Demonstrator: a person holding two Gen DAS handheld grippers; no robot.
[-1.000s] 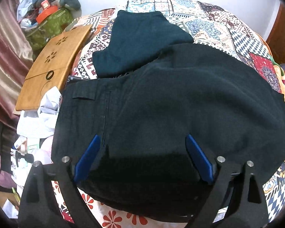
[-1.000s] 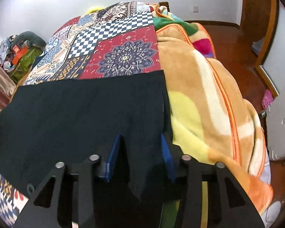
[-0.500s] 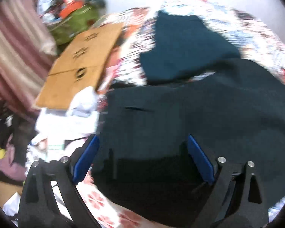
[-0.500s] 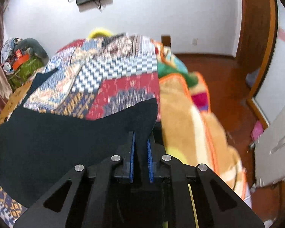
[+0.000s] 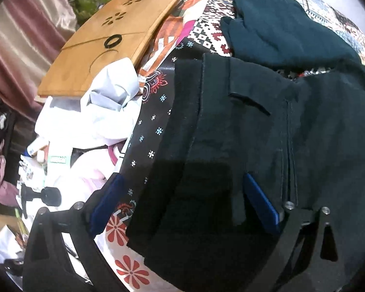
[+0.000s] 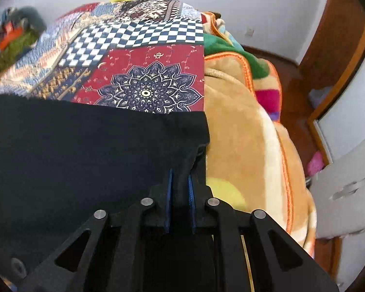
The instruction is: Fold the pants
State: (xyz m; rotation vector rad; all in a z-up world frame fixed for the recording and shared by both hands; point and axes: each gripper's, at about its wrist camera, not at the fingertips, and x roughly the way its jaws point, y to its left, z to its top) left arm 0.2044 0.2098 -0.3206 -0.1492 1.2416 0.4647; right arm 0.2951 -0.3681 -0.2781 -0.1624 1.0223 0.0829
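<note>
The black pants (image 5: 267, 146) lie spread across the patchwork bedspread (image 6: 143, 56), which serves as the landmark for every position below. Waistband and fly seam rest at the bedspread's left edge; the leg hem reaches its right edge, just beside an orange plush blanket (image 6: 243, 126).

Right tool (image 6: 180, 182): jaws nearly closed, with a bunched fold of the pants hem pinched between the blue pads (image 6: 169, 194). The log figure shows a slight opening motion, yet cloth fills the gap and the pads press on it. Judged purpose: the hem corner is held so it can be carried back across the bedspread toward the waistband.

Left tool (image 5: 182, 199): jaws about as wide as they go and opening, nothing gripped. Its pads straddle the waistband corner, one over the cloth, the other over the floral border of the bedspread. Judged purpose: the tool is lined up to take the waist end, so both ends are controlled before folding.

A dark teal garment (image 5: 287, 26) lies farther up the bedspread, its lower edge meeting the pants. A wooden board (image 5: 109, 39) leans off the bedspread's left side, above white clothing (image 5: 97, 116).
</note>
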